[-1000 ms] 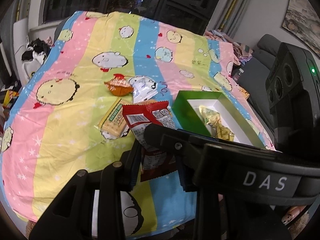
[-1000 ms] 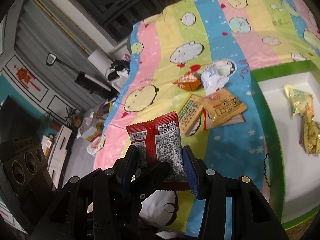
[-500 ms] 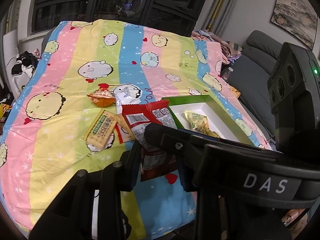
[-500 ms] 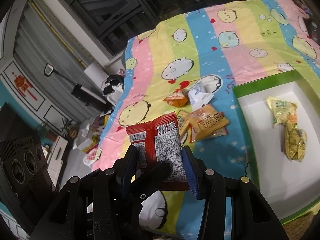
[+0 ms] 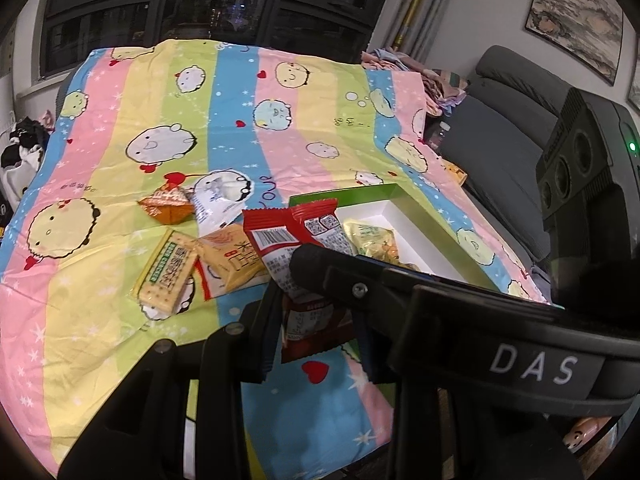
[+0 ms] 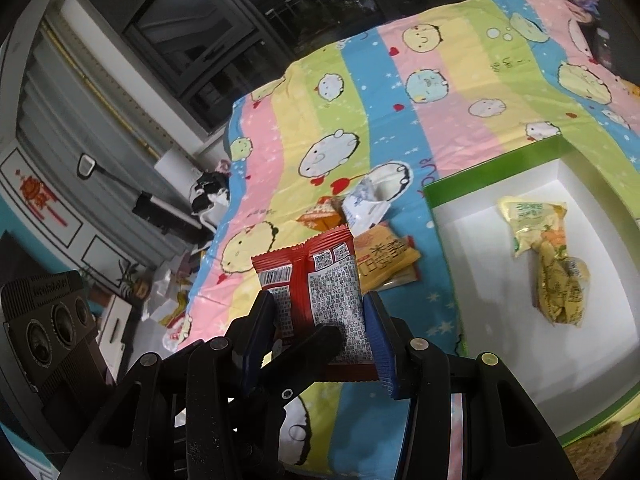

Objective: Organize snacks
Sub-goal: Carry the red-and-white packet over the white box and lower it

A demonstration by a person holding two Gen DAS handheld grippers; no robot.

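Both grippers grip one red snack packet above the near edge of the striped cartoon bedsheet. My left gripper is shut on its lower part. My right gripper is shut on it from the other side; its arm crosses the left wrist view. A green box with a white inside lies on the right and holds two yellow packets. Loose snacks lie left of it: an orange pyramid packet, a white packet, a green cracker pack and an orange pack.
The bedsheet covers a raised surface. A grey sofa stands to the right. Dark windows are behind. On the left are floor clutter and a cabinet.
Both grippers, still holding the red packet, have drawn back and risen. The sheet, the box and the loose snacks look farther away.
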